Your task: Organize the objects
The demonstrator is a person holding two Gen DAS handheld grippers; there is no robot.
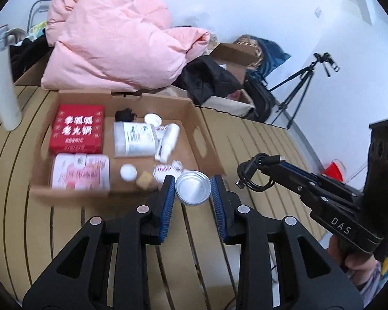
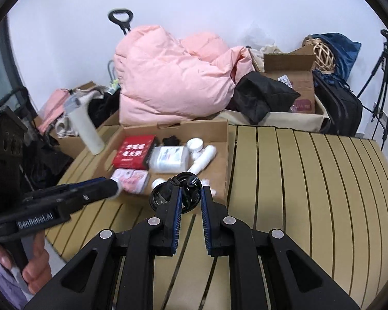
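Left gripper (image 1: 193, 188) half open, blue pads touching both sides of a shallow metal tin (image 1: 193, 187), gripped at its rim, bottom facing the camera, at the near edge of the cardboard box (image 1: 206, 139). Right gripper (image 2: 190, 193) jaws narrow, pinching a coiled black cable (image 2: 168, 193), loop sticking out at 10 o'clock of the pads, connector tip poking up at 12, held above the near wall of the box. In the left view that cable (image 1: 253, 174) hangs at 3 o'clock of the tin, apart from it.

In the box near to far: pink packet (image 1: 80, 171) at 9, small white cap (image 1: 128, 172), tan block (image 1: 144, 180), then red box (image 1: 77, 129), white packet (image 1: 134, 139), white tube (image 1: 168, 139), white jar (image 1: 152, 120), small black thing (image 1: 125, 115).

Box sits on a slatted wooden table (image 2: 310, 180). White bottle (image 2: 86, 126) at 10 o'clock. Far: pink quilt (image 2: 173, 77), black bag (image 2: 263, 95), tripod (image 1: 299, 87) at 2.
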